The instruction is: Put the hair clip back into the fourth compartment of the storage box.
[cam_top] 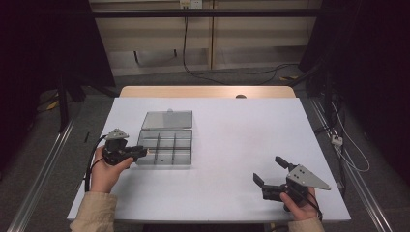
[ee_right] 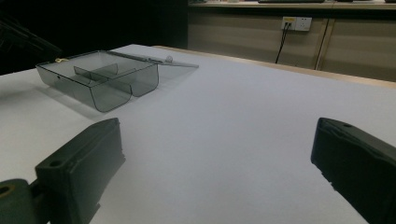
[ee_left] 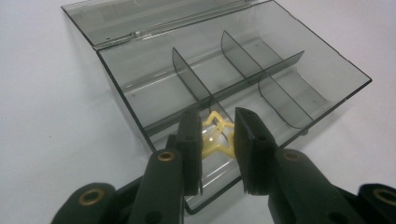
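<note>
A clear smoky plastic organizer box (cam_top: pixel 181 145) lies at the table's centre-left, with its hinged lid (cam_top: pixel 167 120) folded flat behind it. Dividers (ee_left: pixel 191 77) split the box (ee_left: pixel 140 93) into several compartments. My left gripper (cam_top: pixel 145 152) reaches over the box's left wall. In the left gripper view its jaws stand a narrow gap apart, and a small yellow star (ee_left: pixel 217 140) fills that gap above the nearest compartment. My right gripper (cam_top: pixel 270 170) rests near the table's front right, jaws spread wide around bare tabletop (ee_right: pixel 217 130). The box (ee_right: pixel 98 86) sits well off to its left.
The white table (cam_top: pixel 241 130) ends in a wooden strip at the far side. Beyond that are a wall, a socket and trailing cables (cam_top: pixel 227 75). Metal rails (cam_top: pixel 43 169) run along both sides of the table.
</note>
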`<state>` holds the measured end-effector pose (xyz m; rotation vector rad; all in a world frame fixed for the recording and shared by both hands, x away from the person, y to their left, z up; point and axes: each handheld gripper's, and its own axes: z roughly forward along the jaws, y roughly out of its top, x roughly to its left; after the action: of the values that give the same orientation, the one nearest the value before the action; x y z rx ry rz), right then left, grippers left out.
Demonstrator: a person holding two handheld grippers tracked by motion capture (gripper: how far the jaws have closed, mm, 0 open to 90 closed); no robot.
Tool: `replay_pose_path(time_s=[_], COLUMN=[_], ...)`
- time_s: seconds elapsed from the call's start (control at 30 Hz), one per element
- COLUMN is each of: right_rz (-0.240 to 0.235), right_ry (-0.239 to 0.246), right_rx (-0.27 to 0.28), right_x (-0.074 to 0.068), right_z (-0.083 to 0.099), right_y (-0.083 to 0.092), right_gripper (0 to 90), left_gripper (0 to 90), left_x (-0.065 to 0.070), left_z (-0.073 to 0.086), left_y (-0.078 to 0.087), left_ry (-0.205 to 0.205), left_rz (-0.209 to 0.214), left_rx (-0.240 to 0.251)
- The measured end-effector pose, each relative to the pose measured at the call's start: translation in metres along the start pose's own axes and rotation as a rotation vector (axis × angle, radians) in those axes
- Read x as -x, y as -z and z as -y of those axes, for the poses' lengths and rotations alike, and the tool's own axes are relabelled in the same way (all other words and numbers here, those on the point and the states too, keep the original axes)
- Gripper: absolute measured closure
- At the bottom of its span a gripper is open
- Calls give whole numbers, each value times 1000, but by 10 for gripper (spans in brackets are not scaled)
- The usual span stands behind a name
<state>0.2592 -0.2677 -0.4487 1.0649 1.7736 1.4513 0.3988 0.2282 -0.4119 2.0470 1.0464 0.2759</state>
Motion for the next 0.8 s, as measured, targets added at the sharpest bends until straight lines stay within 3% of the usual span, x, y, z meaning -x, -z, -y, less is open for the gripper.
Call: replay_pose_path(time_s=[0.8], right_rz=[-4], right_ry=[-2], right_rx=[1], right_x=[-1], right_z=[0], right_y=[-1], right_gripper=[19], left_gripper=[728], left_x=[1], left_z=[3], left_y=[-9], left_ry=[-9], left_rz=[-3], left_rx=[-11])
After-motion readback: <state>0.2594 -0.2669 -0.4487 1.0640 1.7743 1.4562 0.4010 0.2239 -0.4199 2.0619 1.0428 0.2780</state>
